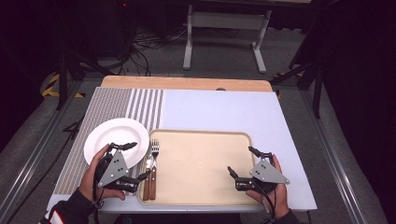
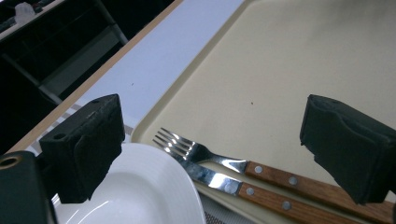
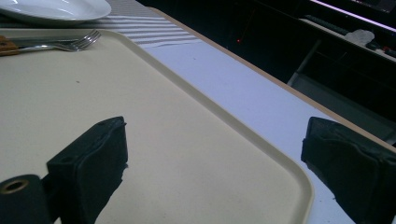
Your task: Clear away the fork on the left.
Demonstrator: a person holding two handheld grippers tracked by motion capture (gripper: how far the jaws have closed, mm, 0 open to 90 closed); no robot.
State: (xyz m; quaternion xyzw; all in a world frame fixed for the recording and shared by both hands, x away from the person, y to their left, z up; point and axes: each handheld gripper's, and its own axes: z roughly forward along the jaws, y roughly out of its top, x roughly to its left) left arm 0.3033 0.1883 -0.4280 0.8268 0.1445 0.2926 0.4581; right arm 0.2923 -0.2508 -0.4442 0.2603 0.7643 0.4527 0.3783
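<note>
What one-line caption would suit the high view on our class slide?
Two open grippers, left and right, flank a beige tray holding a fork and knife, beside a white plate.

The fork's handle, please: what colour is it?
Brown wood with metal rivets on the fork; clearest in the left gripper view.

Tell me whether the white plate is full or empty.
Empty: the round white ceramic plate shows only bare glossy surface in the high view and in the left gripper view.
</note>
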